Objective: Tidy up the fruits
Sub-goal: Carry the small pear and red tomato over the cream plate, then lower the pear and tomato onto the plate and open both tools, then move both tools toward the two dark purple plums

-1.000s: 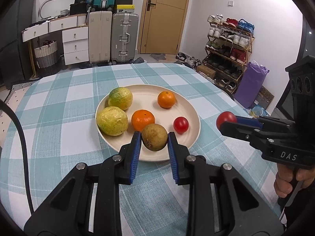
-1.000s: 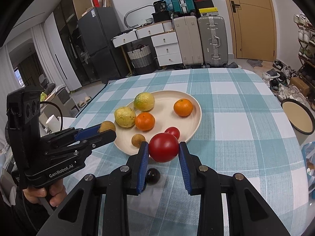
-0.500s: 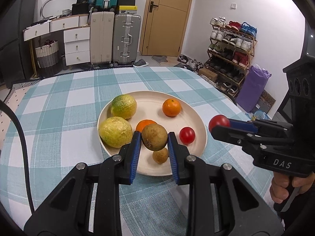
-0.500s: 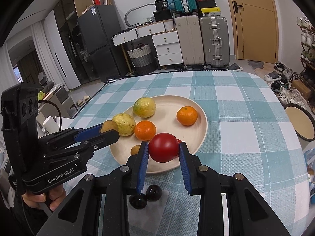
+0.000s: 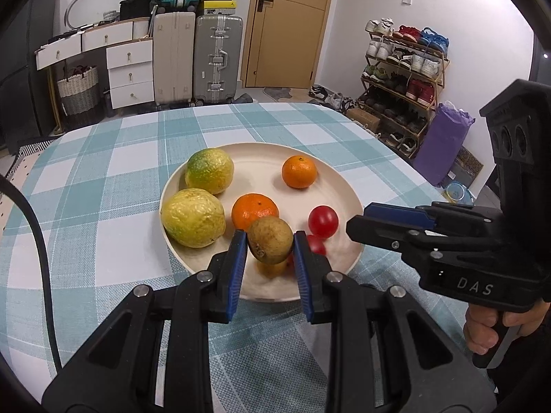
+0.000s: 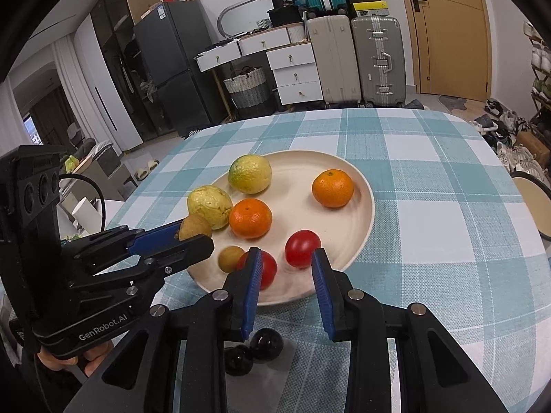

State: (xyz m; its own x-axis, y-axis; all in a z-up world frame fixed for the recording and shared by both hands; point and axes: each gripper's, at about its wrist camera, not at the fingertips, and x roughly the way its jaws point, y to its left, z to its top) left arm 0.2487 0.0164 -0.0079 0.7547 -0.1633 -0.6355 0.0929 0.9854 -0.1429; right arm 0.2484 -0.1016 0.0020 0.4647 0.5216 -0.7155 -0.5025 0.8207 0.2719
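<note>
Jaws: our right gripper (image 6: 286, 287) now empty, parted | our left gripper (image 5: 270, 253) grips brown round fruit (image 5: 270, 244) | red round tomato (image 6: 265, 268) dropped at cream plate (image 6: 361, 220) near edge | one fruit left to place.

A table (image 5: 103, 179) covered with a teal-and-white checked cloth is set in a white-walled room. Behind it, two upright suitcases (image 5: 196, 58) are stood beside white drawers (image 5: 129, 70) and a woven basket (image 5: 77, 89). A wooden door (image 5: 289, 24) is seen shut, a loaded shoe rack (image 5: 403, 79) is placed by the wall, and a dark fridge (image 6: 172, 69) is seen farther off.
</note>
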